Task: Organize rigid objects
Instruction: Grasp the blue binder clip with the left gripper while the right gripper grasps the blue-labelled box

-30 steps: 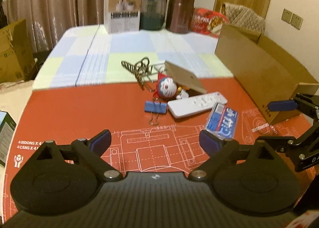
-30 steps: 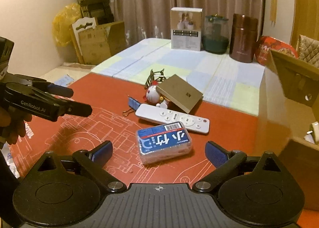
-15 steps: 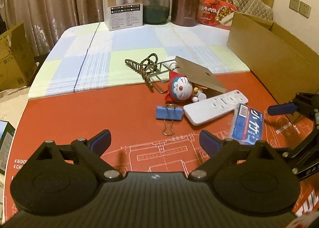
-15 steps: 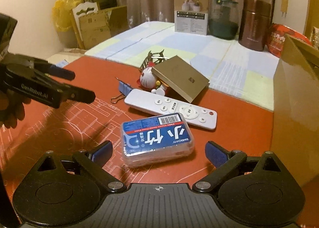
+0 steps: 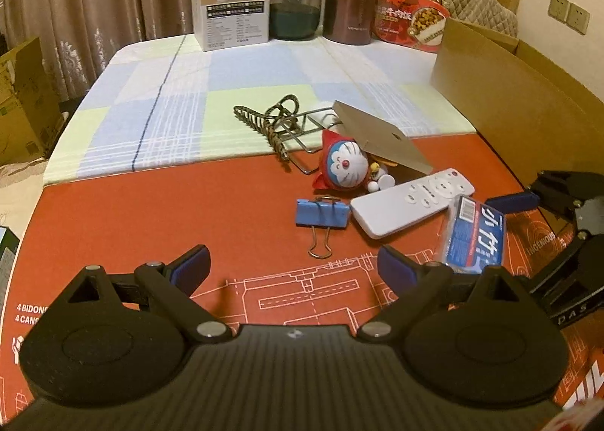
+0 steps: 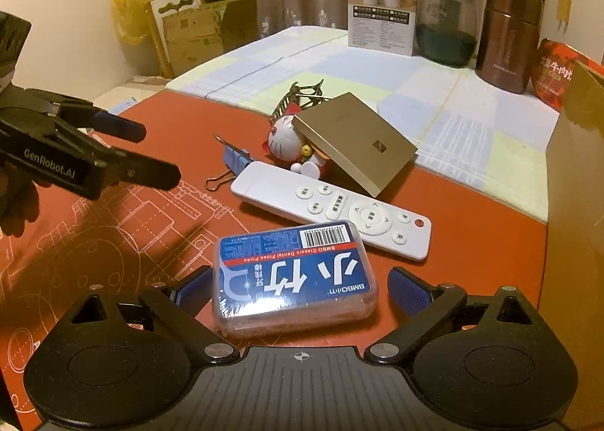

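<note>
Closer now, red mat (image 5: 151, 212) under curtained room's clutter.

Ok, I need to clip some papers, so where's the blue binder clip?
Left wrist view: the blue binder clip lies on the red mat, left of the white remote, just below the Doraemon toy.

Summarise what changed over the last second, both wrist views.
The right gripper came down and forward until the floss pick box sits between its fingers; they are closing but not yet pressing. The left gripper eased toward the blue binder clip, open, holding nothing. The clip, white remote, cat toy and tan box stayed put.
</note>
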The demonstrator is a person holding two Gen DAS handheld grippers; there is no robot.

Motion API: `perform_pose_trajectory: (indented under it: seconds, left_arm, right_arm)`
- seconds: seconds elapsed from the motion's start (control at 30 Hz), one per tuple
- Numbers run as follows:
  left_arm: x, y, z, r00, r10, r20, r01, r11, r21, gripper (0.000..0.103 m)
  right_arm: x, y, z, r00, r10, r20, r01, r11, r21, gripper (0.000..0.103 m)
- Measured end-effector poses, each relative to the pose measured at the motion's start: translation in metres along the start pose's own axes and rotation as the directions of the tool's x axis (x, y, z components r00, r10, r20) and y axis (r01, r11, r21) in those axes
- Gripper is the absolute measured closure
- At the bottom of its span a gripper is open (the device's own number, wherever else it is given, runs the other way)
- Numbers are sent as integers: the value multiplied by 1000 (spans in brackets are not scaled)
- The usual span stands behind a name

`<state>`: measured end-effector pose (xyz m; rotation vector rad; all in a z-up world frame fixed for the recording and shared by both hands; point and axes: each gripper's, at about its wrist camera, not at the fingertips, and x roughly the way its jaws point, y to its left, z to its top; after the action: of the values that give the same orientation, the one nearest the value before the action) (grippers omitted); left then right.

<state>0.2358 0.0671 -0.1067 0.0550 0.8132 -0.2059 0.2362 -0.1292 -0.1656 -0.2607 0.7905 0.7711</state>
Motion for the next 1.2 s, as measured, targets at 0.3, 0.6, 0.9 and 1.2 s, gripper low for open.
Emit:
perform_pose_trajectory:
  seconds: [0.3, 0.6, 0.9, 1.2]
  left_arm:
    - [4, -4, 1, 999, -47, -11, 47, 999, -7, 17]
    - [25, -8, 8, 1000, 11, -3, -11, 999, 34, 21]
    - [54, -13, 19, 1000, 23, 12, -24, 999, 43, 35]
    - [63, -22, 21, 1000, 9, 17, -10, 998, 54, 69]
  right_arm:
    - [2, 7, 2, 999, -34, -7, 34, 999, -31, 19]
    - [-2, -11, 5, 991, -133, -1, 133, 988, 78, 19]
    - [-6, -16, 3, 990, -142, -10, 143, 983, 112, 19]
    - [-7, -19, 3, 990, -142, -9, 142, 981, 133, 19]
